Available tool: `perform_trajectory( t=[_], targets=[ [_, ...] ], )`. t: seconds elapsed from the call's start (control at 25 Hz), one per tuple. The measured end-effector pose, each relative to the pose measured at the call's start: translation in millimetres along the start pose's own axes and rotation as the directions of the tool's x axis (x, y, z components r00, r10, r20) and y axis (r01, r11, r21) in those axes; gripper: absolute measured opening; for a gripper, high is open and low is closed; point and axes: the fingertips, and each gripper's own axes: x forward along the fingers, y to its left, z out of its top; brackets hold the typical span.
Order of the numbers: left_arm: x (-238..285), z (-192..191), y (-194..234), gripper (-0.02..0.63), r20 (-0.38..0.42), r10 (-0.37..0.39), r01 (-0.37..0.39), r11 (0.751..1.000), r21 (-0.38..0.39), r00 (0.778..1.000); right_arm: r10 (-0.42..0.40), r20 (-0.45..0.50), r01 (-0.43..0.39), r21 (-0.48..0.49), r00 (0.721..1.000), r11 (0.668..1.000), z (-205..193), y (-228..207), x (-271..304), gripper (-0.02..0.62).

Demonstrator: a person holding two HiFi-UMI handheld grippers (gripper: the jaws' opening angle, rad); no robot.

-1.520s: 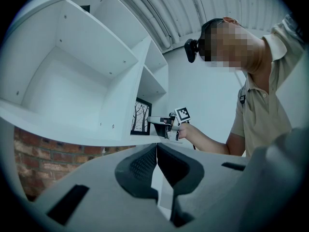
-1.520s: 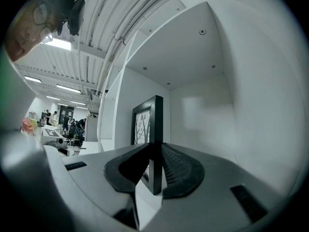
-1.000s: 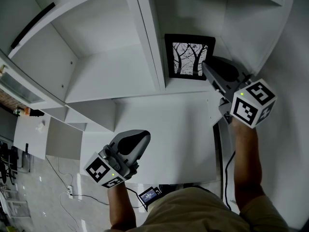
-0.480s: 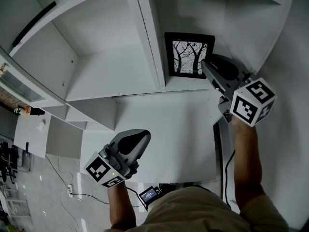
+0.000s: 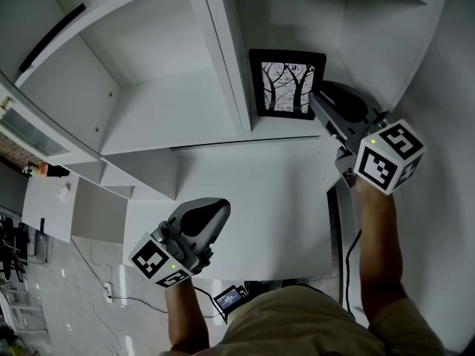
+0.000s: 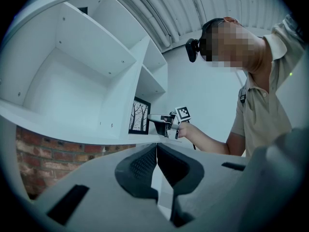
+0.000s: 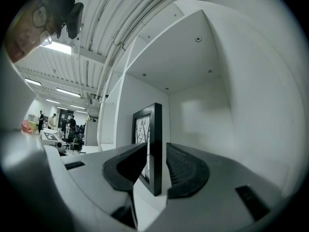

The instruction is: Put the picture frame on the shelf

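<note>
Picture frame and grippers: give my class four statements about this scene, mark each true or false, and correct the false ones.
1. The picture frame stands upright on the shelf. True.
2. The right gripper clamps the frame tightly. False: its jaws have just been opening and stand apart, with the frame between them.
3. The left gripper has its jaws together and holds nothing. True.
4. The frame is white. False: it is black, around a picture of bare trees.
</note>
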Motion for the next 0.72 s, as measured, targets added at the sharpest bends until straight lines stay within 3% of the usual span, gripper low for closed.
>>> perform_trajectory(
  t=[0.72],
  targets=[
    [-0.3,6.8,-31.0,0.011,-0.019,0.067,-0.066,0.997,0.034,0.998,0.019,0.082,-0.018,-0.006,0.996,1.000,19.5,5.2,-49.1,0.107]
  ],
)
